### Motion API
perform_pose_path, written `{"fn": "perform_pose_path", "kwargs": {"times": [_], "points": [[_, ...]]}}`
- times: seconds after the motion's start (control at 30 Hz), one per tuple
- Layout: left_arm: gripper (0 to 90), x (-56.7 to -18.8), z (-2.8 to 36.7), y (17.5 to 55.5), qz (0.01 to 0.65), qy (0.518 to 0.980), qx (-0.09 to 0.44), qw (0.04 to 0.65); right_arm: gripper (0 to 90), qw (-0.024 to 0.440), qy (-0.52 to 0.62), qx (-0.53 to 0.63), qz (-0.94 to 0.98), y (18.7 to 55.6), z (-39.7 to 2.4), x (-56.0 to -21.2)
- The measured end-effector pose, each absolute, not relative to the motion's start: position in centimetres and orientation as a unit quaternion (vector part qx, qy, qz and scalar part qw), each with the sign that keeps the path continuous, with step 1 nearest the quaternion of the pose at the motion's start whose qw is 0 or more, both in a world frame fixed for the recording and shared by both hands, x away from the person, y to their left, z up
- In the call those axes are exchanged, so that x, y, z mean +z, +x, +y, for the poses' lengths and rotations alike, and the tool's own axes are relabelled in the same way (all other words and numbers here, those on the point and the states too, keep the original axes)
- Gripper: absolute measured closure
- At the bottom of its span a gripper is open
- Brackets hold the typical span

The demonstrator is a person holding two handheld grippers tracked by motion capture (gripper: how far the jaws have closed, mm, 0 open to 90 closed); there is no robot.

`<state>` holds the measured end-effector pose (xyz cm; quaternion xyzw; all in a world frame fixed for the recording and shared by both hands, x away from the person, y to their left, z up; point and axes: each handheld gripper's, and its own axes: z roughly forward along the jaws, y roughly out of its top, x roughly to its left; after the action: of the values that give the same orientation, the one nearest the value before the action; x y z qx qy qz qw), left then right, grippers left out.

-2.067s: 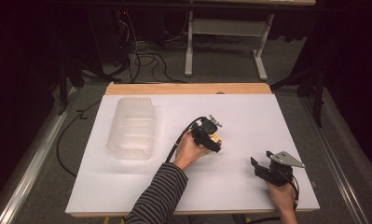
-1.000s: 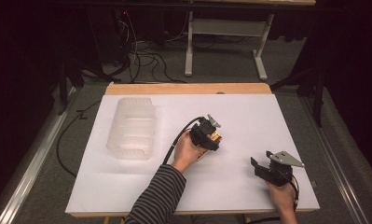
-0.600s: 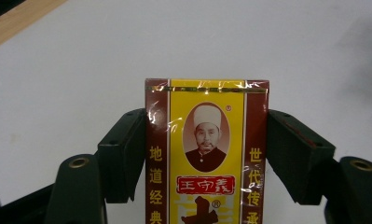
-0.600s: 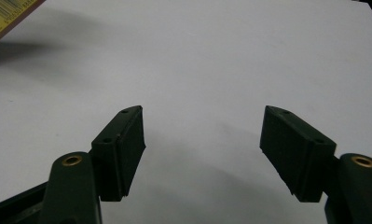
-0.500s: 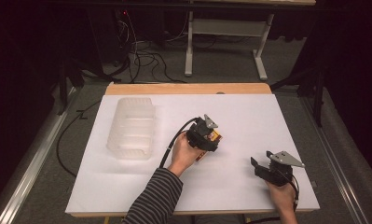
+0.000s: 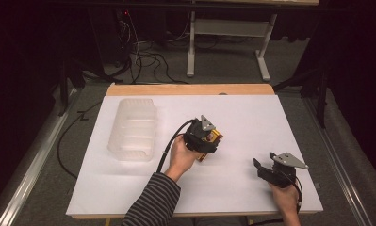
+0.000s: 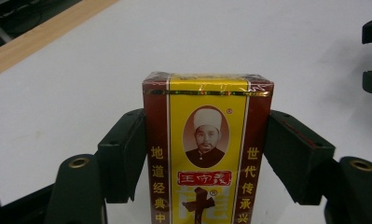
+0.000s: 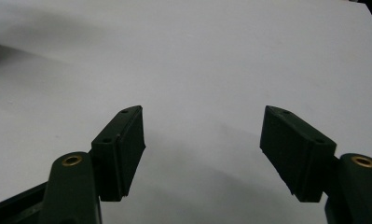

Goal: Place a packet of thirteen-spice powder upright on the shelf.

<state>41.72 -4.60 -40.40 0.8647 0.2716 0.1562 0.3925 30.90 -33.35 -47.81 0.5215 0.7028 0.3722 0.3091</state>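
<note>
Left gripper (image 6: 213, 141) carries the box (image 7: 207, 149)
Its jaws clamp the box's sides for carrying; right gripper (image 8: 202, 144), jaws apart and empty, waits near the tray (image 6: 131, 129)

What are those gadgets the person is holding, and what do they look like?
Both are black handheld grippers. The left gripper and right gripper each carry a grey three-cornered plate and a black cable. Their jaws have brass-coloured pivots. The left arm wears a striped sleeve.
</note>
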Motion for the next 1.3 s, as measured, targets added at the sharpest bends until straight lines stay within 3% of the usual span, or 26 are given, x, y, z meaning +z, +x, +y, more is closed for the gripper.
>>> {"fn": "perform_pose_path", "kwargs": {"times": [1.3], "points": [[32.9, -37.9, 0.3, 39.1, 0.294, 0.824, 0.176, 0.452, 31.0, 0.311, 0.518, 0.37, 0.706, 31.0, -33.3, -47.8]]}}
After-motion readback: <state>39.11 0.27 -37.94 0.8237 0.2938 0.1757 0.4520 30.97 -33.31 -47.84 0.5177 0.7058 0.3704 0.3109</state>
